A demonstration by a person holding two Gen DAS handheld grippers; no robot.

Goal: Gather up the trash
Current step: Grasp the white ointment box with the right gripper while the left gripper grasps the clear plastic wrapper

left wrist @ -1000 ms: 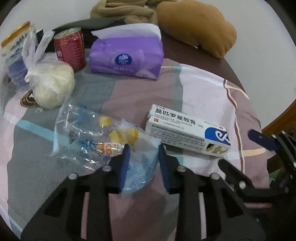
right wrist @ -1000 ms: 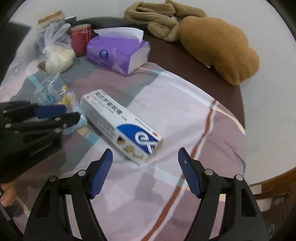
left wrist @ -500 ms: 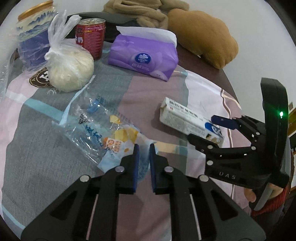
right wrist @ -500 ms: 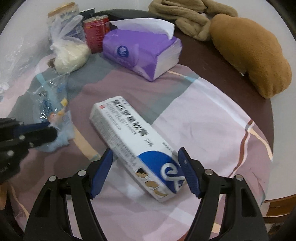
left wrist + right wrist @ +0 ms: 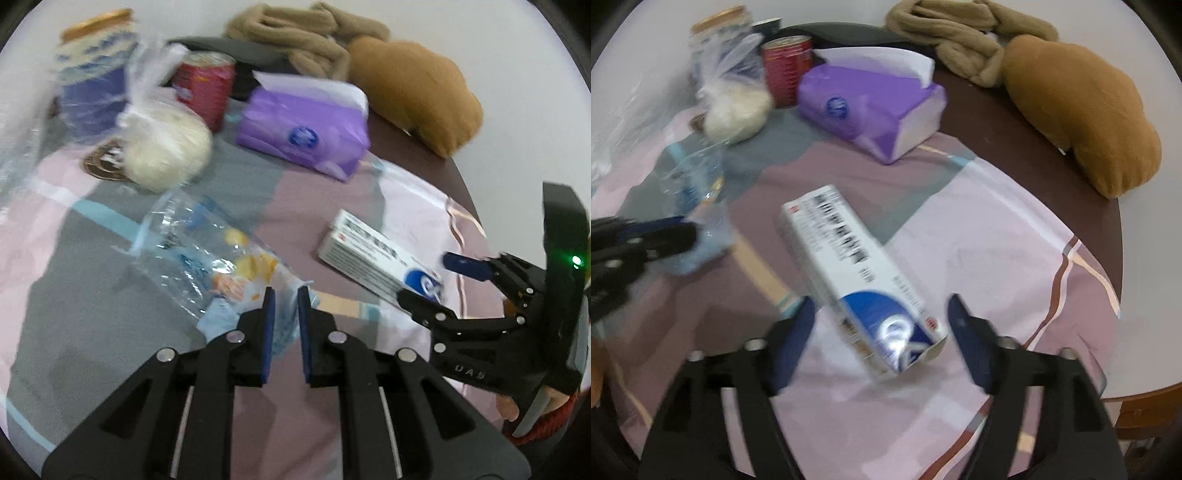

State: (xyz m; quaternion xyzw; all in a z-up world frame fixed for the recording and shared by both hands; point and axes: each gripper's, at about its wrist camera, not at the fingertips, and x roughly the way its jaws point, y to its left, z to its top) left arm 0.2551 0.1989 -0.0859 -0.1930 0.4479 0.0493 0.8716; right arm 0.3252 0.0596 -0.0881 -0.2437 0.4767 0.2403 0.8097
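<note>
— Grippers first, nearest the cameras: how did they stand?

— Left hand-held gripper (image 5: pixel 282 295) had its jaws drawn almost together, pinching the near end of the clear plastic wrapper (image 5: pixel 207 254). That wrapper lay crumpled on the patchwork cloth (image 5: pixel 92 314), with yellow and orange scraps showing inside it.

— And the right one?

— Right hand-held gripper (image 5: pixel 881 314) stood wide, its jaws opening. The near end of the white and blue carton (image 5: pixel 849 258) sat between the fingers, yet the pads did not press on it. The carton lay flat on the cloth, slanting away from the gripper.

— How did the two sit relative to each other?

— In the right wrist view the left hand-held gripper came in from the left edge with the wrapper, just beside the carton. Part of a hand (image 5: pixel 509 406) showed under the right gripper in the left wrist view.

— Farther back on the worktop (image 5: pixel 1015 122)?

— A purple tissue pack (image 5: pixel 864 107) beyond the carton; left of it a knotted bag with something white inside (image 5: pixel 735 110), a red can (image 5: pixel 786 70) and a blue-patterned jar (image 5: pixel 716 37). At the far rim, a brown cushion (image 5: pixel 1082 122) and a tan knitted bundle (image 5: pixel 964 37).
</note>
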